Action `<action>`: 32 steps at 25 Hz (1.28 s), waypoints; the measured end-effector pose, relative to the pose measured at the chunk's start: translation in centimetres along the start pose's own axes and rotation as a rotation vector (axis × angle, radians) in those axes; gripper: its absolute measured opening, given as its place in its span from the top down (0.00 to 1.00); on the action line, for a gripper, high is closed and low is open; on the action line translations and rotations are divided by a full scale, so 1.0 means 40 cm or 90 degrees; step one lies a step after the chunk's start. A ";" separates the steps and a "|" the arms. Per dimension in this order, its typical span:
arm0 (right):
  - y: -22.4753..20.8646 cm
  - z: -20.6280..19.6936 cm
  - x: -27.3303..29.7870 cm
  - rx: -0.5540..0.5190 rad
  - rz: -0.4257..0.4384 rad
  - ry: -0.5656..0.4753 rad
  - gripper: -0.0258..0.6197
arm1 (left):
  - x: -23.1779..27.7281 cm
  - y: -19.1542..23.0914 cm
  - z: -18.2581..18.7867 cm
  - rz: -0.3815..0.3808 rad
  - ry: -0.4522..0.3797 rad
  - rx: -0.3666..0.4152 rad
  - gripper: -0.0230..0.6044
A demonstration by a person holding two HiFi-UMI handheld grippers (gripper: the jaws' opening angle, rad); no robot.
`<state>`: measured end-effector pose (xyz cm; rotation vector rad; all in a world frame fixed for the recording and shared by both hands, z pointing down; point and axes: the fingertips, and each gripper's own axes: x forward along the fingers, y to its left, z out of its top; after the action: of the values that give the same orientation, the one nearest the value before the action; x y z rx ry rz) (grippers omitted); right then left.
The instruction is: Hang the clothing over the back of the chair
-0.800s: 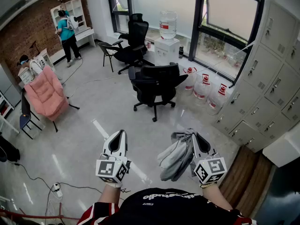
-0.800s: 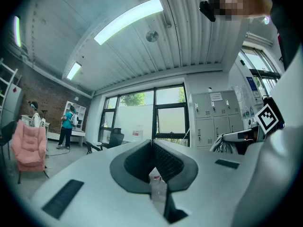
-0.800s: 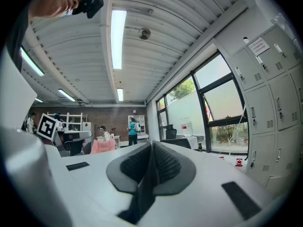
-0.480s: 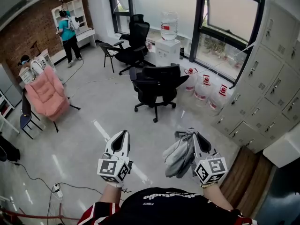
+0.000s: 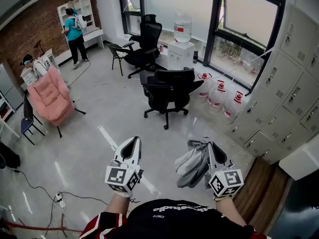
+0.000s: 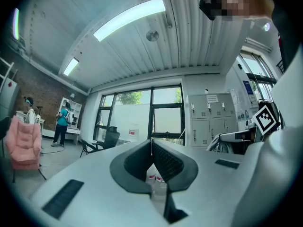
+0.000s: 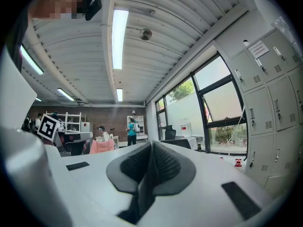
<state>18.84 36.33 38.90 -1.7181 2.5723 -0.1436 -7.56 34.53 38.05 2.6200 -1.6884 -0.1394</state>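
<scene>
Seen from above, a person stands on a shiny grey floor (image 5: 89,133) holding a gripper in each hand, low in the frame. The right gripper (image 5: 210,144) has its jaws clamped on grey clothing (image 5: 191,162), which hangs in a bunched fold to the inner side of that gripper, between the two tools and above the floor. In the right gripper view, a dark strip of the cloth sits pinched between the closed pads. The left gripper (image 5: 135,139) has its jaws together at the tips with nothing held between them; the left gripper view shows only the room through a small gap below the tips. A black office chair (image 5: 169,86) stands ahead, well apart from both grippers, its back bare. Behind it are a second black chair (image 5: 144,44), a water cooler (image 5: 180,49) and water jugs (image 5: 217,93) by the window. Grey lockers (image 5: 289,78) line the right wall. A pink chair (image 5: 50,96) and two people (image 5: 76,29) are far left.
</scene>
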 end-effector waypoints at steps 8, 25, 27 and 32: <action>0.049 -0.022 0.024 0.012 -0.005 0.005 0.91 | -0.004 0.050 -0.004 -0.020 0.005 -0.019 0.92; 0.144 -0.011 0.081 -0.008 -0.037 -0.011 0.91 | -0.010 0.153 -0.006 -0.062 0.002 -0.005 0.92; 0.145 -0.004 0.089 -0.013 -0.039 -0.012 0.91 | -0.005 0.165 -0.008 -0.062 -0.001 -0.009 0.92; 0.132 0.000 0.122 -0.020 -0.037 -0.013 0.91 | 0.028 0.186 -0.036 -0.061 -0.001 -0.019 0.92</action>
<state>12.10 33.84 38.43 -1.7957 2.5260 -0.0872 -13.72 30.39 39.90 2.6800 -1.5486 -0.1681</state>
